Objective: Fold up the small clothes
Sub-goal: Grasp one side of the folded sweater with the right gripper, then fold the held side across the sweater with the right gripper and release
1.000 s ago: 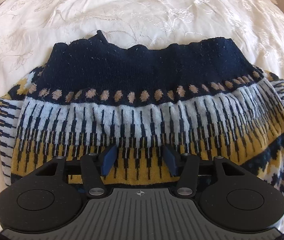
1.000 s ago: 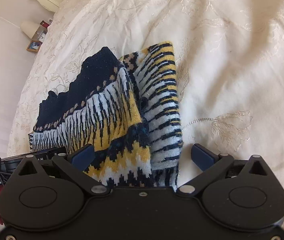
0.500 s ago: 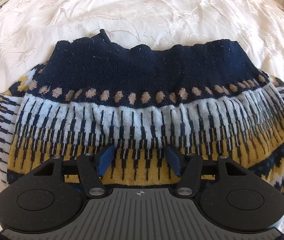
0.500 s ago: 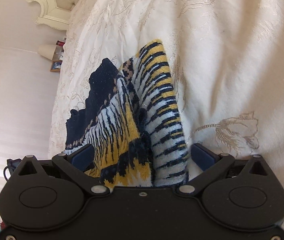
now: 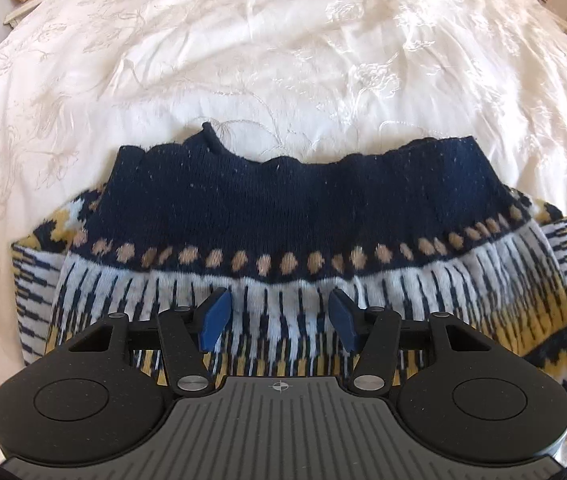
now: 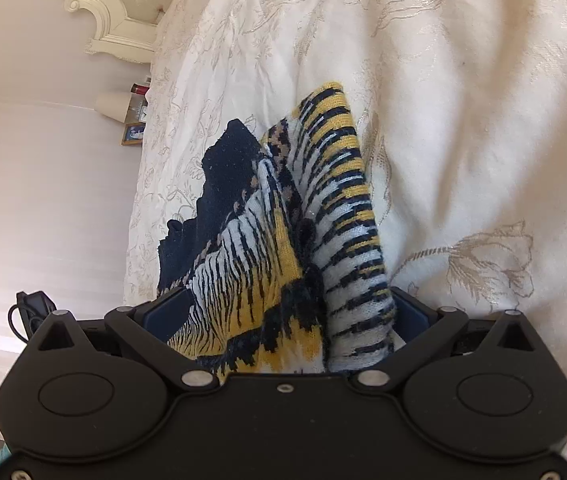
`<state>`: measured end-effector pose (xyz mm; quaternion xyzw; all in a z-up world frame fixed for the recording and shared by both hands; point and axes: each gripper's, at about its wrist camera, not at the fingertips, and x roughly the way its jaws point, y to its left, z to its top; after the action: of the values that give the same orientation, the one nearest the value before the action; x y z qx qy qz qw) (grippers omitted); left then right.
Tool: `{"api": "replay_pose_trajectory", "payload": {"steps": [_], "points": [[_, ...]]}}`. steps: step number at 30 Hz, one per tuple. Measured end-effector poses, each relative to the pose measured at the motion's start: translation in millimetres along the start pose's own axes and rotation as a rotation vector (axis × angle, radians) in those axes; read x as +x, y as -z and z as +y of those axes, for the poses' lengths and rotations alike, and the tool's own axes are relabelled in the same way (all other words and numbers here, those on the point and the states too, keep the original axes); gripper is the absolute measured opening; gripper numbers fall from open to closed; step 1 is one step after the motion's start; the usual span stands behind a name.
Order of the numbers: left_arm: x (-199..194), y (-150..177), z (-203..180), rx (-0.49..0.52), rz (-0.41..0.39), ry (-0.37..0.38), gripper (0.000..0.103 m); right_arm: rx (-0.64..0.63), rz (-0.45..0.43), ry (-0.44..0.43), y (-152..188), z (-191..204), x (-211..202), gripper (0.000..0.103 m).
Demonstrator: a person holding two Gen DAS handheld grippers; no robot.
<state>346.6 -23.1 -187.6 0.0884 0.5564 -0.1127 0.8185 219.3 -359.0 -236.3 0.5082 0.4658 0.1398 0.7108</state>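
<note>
On the cream embroidered bedspread (image 5: pixel 283 60) lay the knitted sweater (image 5: pixel 291 208), folded, its navy band farthest from the left gripper (image 5: pixel 279 316); that gripper hovered over the white-and-navy striped band, blue pads (image 5: pixel 215 318) spread apart, gripping nothing; the right gripper (image 6: pixel 283 316) stood at the sweater's side edge, where a bunched fold of yellow, white and navy knit (image 6: pixel 303 280) filled the gap between its pads (image 6: pixel 167 312); whether these pinched the cloth could not be told; a headboard (image 6: pixel 123 12) stood at far left.
</note>
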Motion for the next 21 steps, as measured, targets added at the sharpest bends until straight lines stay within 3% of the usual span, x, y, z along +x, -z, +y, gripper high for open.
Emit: {"api": "replay_pose_trajectory", "payload": {"steps": [3,9,15,19,21], "points": [[18,-14,-3,0.010,0.043,-0.016,0.053,-0.009,0.003,-0.009,0,0,1,0.103],[40,-27,-5,0.008,0.054,-0.032,0.055,-0.025,0.006,-0.020,-2,2,5,0.103],[24,-28,9,-0.019,0.034,-0.013,0.054,-0.048,0.007,-0.020,-4,8,10,0.100],[-5,-19,18,-0.042,-0.010,0.005,0.054,-0.062,0.017,-0.004,-5,16,13,0.073],[-19,-11,23,-0.055,-0.020,0.015,0.054,-0.073,0.022,0.013,-5,20,15,0.068]]}}
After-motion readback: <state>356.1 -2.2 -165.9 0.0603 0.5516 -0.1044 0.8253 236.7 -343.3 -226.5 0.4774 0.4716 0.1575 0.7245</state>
